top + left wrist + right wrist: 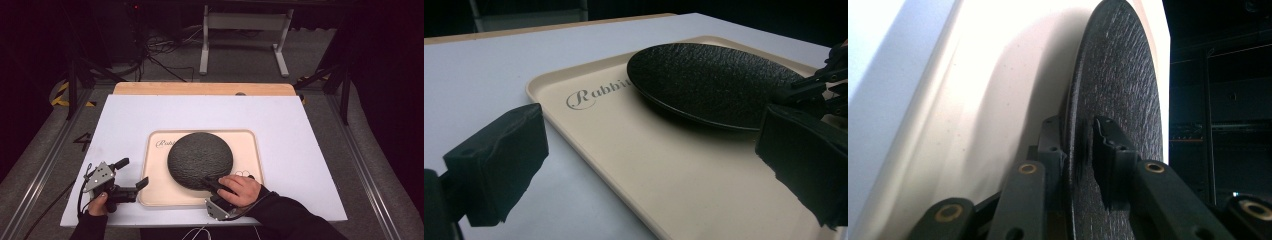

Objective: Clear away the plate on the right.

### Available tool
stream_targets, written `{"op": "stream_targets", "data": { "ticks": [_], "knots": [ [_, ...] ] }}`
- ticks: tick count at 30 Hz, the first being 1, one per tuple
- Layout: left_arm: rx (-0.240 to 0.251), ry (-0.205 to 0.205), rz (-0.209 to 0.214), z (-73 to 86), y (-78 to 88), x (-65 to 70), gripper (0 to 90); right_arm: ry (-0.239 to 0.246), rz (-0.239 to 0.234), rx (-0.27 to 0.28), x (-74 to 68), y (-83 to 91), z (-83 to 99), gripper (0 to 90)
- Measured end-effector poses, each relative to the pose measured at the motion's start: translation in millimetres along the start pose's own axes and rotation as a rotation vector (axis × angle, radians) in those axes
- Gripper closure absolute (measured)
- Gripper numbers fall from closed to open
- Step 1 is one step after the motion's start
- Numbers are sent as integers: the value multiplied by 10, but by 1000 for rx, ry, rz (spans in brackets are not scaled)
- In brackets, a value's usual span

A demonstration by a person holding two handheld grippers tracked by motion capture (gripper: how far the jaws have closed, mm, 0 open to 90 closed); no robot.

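On the tray [155,192], the right tool [212,184] pinches the black plate's [200,159] near rim; left tool [134,175] gapes wide, holding nothing.

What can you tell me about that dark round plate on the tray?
The plate is round, black and shallow, with a rough, pebbled surface and a thin rim; it looks like ceramic or stoneware. It sits on a cream tray with printed lettering, on a white table. The right gripper pinches its near edge, one jaw above the rim and one below. It holds nothing.
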State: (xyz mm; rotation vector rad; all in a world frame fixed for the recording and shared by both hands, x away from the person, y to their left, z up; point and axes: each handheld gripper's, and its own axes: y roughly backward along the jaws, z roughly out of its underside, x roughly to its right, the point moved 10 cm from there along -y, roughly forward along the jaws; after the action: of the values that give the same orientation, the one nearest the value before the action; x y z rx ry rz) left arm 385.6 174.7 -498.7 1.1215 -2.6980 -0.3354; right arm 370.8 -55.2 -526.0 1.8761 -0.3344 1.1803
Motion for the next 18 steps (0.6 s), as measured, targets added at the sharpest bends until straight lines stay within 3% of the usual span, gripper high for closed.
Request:
{"op": "stream_targets", "data": {
  "ticks": [5,13,15,18],
  "knots": [
    [1,0,2,0,1,1,13,6,10,-1,11,9,-3,717],
    [1,2,2,0,0,1,13,16,-16,-6,6,55,-32,651],
    [0,1,4,0,1,1,13,4,-34,13,-8,91,-67,637],
    [0,8,2,0,0,2,13,2,-23,20,15,139,-98,623]
  ]
}}
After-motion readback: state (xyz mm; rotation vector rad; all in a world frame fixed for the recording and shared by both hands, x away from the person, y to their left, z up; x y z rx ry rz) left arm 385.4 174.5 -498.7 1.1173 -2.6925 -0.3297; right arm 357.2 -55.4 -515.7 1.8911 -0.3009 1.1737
